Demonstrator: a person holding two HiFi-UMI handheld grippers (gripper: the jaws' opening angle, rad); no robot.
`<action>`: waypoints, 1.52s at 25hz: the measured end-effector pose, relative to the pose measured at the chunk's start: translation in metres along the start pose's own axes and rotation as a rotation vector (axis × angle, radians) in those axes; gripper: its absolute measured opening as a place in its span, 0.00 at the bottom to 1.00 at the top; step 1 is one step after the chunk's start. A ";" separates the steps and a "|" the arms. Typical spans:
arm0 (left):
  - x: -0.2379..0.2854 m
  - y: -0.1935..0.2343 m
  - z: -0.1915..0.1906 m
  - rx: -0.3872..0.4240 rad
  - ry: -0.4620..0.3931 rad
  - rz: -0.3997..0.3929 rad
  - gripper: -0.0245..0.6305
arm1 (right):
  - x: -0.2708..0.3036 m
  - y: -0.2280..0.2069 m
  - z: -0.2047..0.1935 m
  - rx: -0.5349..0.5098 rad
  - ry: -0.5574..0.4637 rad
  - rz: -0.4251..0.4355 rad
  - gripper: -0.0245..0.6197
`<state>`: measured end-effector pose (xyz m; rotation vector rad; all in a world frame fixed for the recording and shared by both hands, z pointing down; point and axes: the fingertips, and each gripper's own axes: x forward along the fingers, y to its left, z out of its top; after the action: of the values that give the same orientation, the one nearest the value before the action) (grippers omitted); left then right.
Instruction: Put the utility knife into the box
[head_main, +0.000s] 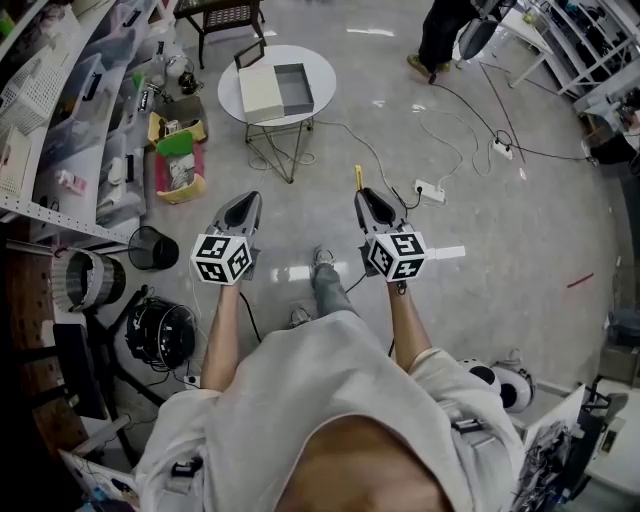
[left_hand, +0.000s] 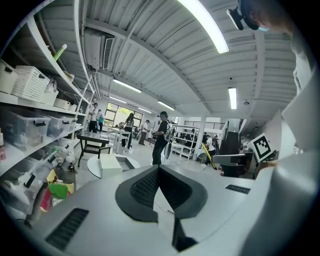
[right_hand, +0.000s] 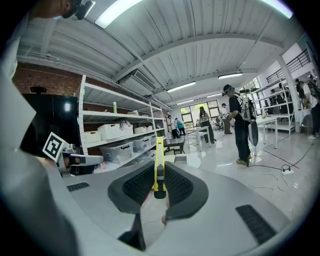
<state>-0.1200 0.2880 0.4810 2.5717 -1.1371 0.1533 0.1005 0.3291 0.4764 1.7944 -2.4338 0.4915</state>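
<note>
Yellow plastic utility knife (right_hand: 158, 170) is pinched in the right gripper (right_hand: 159, 165) (jaws only a little apart). The left gripper (left_hand: 159, 169) is closed and empty. The open grey box (head_main: 291, 69) sits toward the right edge of the round white table (head_main: 325, 62), well apart from the knife.

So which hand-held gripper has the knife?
The right hand-held gripper: the yellow knife sticks out of its jaws. The left hand-held gripper holds nothing.
</note>
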 end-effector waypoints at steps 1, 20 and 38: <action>0.005 0.002 -0.001 0.000 0.004 0.002 0.07 | 0.005 -0.003 -0.001 0.000 0.004 0.003 0.16; 0.165 0.066 0.062 0.004 0.010 0.092 0.07 | 0.170 -0.102 0.060 0.017 0.006 0.122 0.16; 0.232 0.107 0.073 -0.025 0.015 0.189 0.07 | 0.263 -0.144 0.078 0.024 0.049 0.217 0.16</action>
<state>-0.0437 0.0334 0.4918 2.4343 -1.3669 0.1998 0.1635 0.0269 0.4986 1.5141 -2.6118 0.5769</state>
